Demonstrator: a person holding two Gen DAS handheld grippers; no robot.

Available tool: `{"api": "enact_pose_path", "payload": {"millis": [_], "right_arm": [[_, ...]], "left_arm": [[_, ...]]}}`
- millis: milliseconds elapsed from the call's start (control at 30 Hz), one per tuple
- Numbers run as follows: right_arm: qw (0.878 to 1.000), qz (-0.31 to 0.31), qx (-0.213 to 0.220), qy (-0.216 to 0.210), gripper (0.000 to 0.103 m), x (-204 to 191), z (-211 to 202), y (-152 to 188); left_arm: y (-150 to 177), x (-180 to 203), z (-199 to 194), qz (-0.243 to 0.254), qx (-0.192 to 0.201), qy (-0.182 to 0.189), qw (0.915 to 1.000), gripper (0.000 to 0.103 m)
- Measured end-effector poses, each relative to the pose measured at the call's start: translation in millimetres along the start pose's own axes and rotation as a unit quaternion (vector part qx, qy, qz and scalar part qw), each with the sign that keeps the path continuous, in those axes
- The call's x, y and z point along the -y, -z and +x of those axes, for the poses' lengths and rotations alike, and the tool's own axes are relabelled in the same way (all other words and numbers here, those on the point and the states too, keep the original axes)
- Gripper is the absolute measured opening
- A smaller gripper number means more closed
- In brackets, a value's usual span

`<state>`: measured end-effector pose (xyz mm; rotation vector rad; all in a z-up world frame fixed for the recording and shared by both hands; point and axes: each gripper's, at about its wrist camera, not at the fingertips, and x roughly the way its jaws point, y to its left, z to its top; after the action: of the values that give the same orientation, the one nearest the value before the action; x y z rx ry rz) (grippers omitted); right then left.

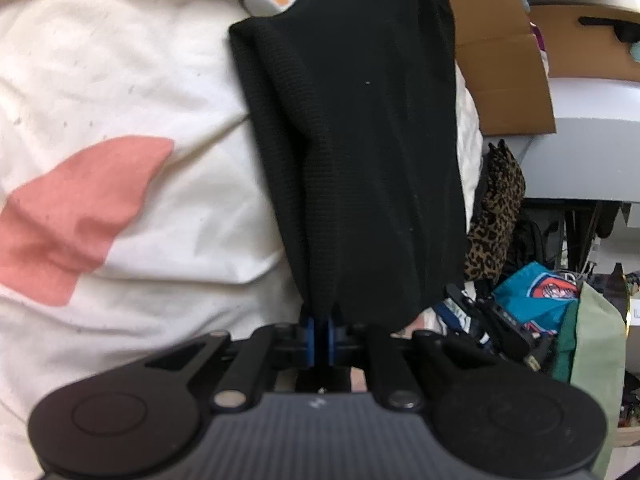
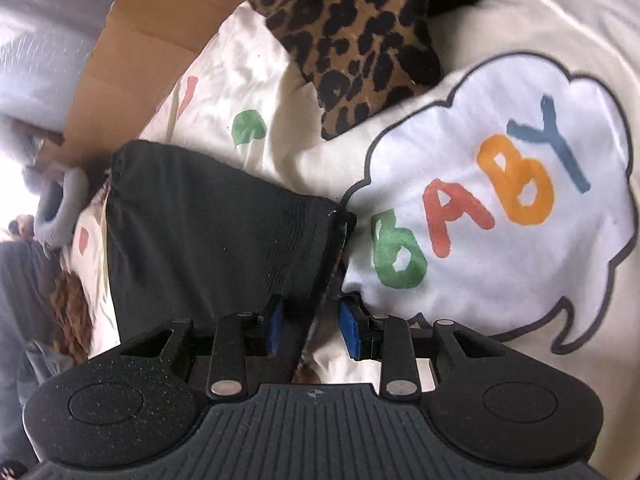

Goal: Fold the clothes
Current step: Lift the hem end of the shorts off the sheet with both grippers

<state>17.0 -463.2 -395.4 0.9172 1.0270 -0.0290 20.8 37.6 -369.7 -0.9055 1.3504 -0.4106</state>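
A black knit garment [image 1: 360, 152] stretches away from my left gripper [image 1: 320, 330], whose blue pads are pinched together on its near edge. The cloth hangs over a cream bedsheet [image 1: 120, 80] with a pink patch. In the right wrist view the same black garment [image 2: 208, 232] lies folded on the sheet, and one corner runs down between the blue pads of my right gripper [image 2: 313, 328]. Those pads stand apart, and the right-hand one is clear of the cloth.
A leopard-print garment [image 2: 348, 40] lies on the sheet beyond a white cloud print reading BABY [image 2: 500, 184]. Brown cardboard [image 2: 132, 40] borders the bed; cardboard [image 1: 500, 60], the leopard cloth [image 1: 496, 216] and piled bags [image 1: 536, 296] sit right of it.
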Motion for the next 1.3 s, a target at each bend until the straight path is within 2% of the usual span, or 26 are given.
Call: {"api": "enact_pose_path", "payload": {"millis": [100, 367, 533, 600, 767, 867, 900, 1167, 1300], "right_arm": [[1.000, 0.020, 0.006, -0.017, 0.036, -4, 25, -3], [0.994, 0.078, 0.031, -0.070, 0.036, 13, 20, -13], [0.991, 0.083, 0.041, -0.098, 0.026, 12, 17, -17], [0.989, 0.087, 0.046, -0.107, 0.026, 12, 14, -17], [0.991, 0.082, 0.033, -0.097, 0.026, 11, 23, -20], [0.992, 0.078, 0.028, -0.092, 0.029, 9, 32, -19], [0.993, 0.077, 0.028, -0.091, 0.031, 8, 34, -19], [0.994, 0.056, 0.035, -0.082, 0.030, -1, 39, -27], [0.996, 0.037, 0.028, -0.081, 0.029, -9, 42, -29]], "left_arm": [[-2, 6, -5, 0.007, -0.005, -0.005, 0.9999, 0.006], [-14, 21, -11, 0.029, -0.014, -0.017, 0.9993, 0.006], [-17, 22, -11, 0.036, -0.019, -0.028, 0.9988, 0.006], [-17, 20, -9, 0.036, -0.021, -0.033, 0.9986, 0.006], [-17, 12, 0, 0.027, -0.027, -0.027, 0.9989, 0.007], [-18, 7, 7, 0.026, -0.030, -0.026, 0.9989, 0.008], [-18, 5, 9, 0.025, -0.031, -0.026, 0.9989, 0.009], [-20, -7, 17, 0.019, -0.032, -0.020, 0.9991, 0.020], [-20, -12, 17, 0.014, -0.027, -0.011, 0.9995, 0.021]]}}
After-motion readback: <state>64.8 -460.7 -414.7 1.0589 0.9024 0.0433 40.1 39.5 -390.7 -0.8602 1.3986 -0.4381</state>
